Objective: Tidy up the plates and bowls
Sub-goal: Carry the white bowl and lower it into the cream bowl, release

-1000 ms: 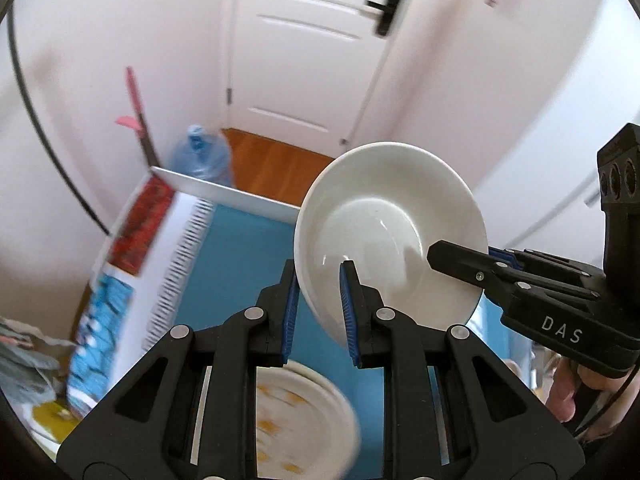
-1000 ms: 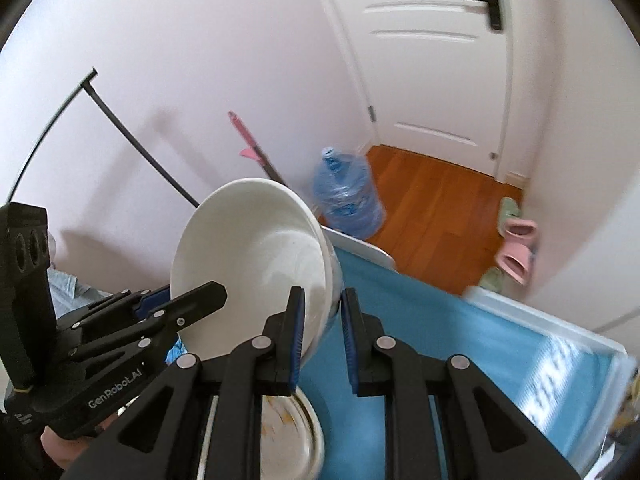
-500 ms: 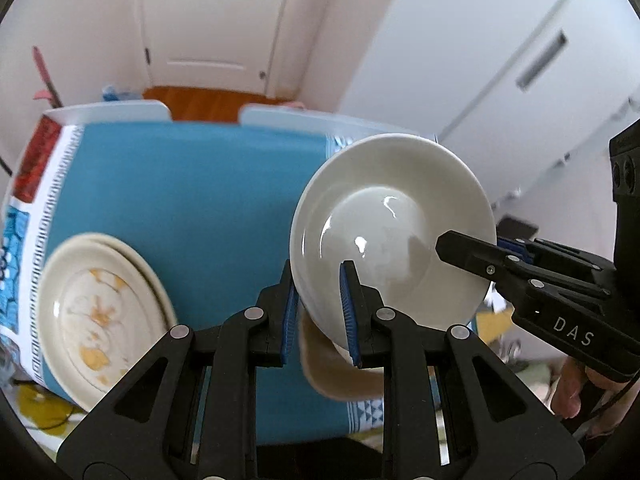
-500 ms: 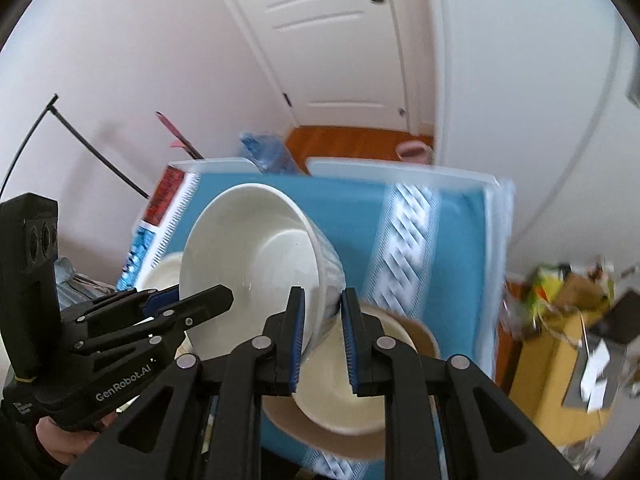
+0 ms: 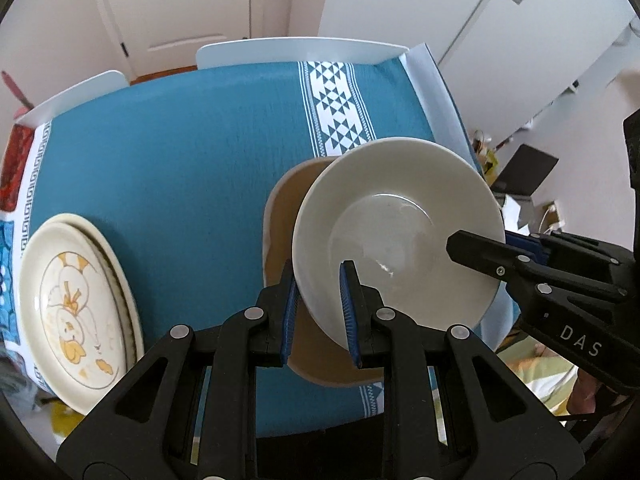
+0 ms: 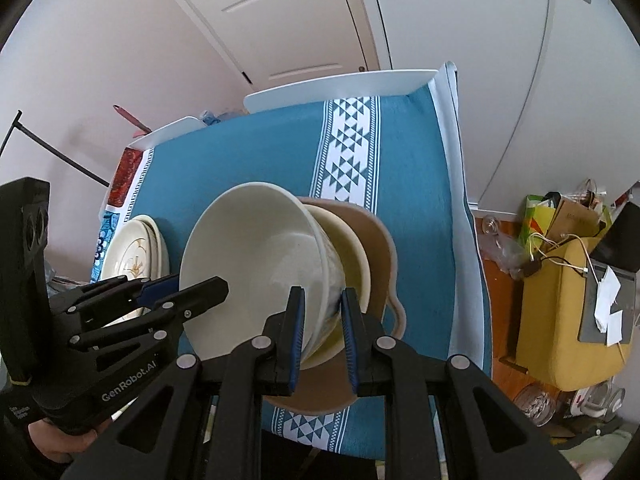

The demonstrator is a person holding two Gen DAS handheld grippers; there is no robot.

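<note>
Both grippers share one white bowl, held tilted above the worktop's near edge. Left gripper has its fingers clamped on the rim; right gripper pinches the opposite wall. Two grips likely steady a smooth glazed piece.

Directly beneath: a cream bowl nested in a wide matte tan bowl, probably the stack being built.

Toward the left edge, two round painted plates already stacked.

Beyond, woven blue tablecloth, patterned white band.
</note>
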